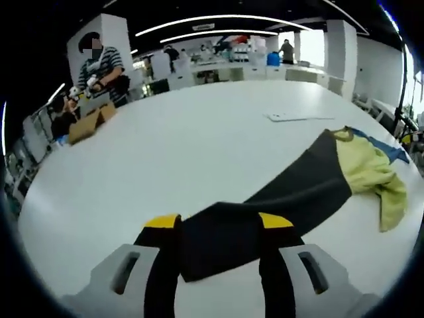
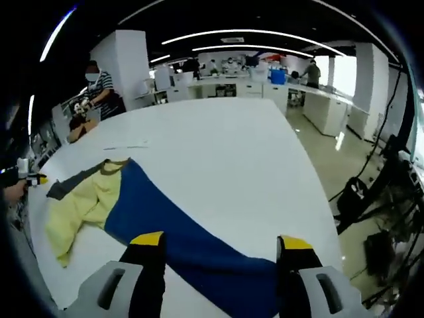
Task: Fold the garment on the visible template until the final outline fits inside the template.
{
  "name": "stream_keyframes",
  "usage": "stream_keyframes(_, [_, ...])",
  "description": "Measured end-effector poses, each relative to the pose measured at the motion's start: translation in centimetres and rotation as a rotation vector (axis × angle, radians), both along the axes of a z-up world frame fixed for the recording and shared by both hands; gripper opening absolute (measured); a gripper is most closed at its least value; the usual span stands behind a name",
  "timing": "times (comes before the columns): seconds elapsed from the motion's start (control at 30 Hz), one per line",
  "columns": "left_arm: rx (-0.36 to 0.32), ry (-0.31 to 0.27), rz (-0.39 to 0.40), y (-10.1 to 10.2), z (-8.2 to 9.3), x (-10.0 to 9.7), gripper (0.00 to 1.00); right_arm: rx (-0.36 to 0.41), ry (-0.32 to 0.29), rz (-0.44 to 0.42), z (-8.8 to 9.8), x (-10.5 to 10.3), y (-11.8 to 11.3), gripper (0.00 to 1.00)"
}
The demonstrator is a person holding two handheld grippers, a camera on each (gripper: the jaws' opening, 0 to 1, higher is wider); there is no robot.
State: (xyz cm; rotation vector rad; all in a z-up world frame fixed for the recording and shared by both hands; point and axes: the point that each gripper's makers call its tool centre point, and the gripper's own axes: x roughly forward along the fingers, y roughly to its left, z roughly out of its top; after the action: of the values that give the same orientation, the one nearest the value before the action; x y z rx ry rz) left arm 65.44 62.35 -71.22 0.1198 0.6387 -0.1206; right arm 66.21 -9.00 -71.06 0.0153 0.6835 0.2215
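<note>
The garment lies spread across the white table (image 1: 199,146). It has a dark grey part (image 1: 291,192), a pale yellow part (image 1: 371,175) and a blue part (image 2: 192,245). My left gripper (image 1: 218,222) is open, and the end of the dark grey part lies between its yellow-tipped jaws. The right gripper (image 2: 220,240) is open too, low over the blue part, which runs between its jaws toward the yellow part (image 2: 79,205). A thin flat white sheet (image 1: 298,117) lies on the table beyond the garment. The left gripper (image 2: 26,179), held in a hand, appears at the far left of the right gripper view.
A cardboard box (image 1: 89,122) sits at the table's far left edge. Beside it stands a person in a striped shirt (image 1: 103,69). The table's right edge (image 2: 311,192) drops to the floor, where cables and stands (image 2: 377,218) lie. Desks and people fill the background.
</note>
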Motion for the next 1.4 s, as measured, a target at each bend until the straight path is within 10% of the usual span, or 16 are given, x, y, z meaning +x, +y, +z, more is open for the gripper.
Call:
stream_keyframes(0.3, [-0.097, -0.062, -0.120, -5.4, 1.1, -2.1, 0.75, 0.052, -0.084, 0.197, 2.6, -2.0, 6.1, 0.99])
stream_keyframes(0.63, [-0.167, -0.138, -0.218, -10.6, 2.8, -3.8, 0.89, 0.091, -0.126, 0.329, 4.6, -4.8, 10.6, 0.99])
stream_keyframes(1.4, [-0.186, -0.197, -0.514, -23.5, 4.3, -8.6, 0.87, 0.127, -0.181, 0.489, 6.0, -10.7, 17.0, 0.99])
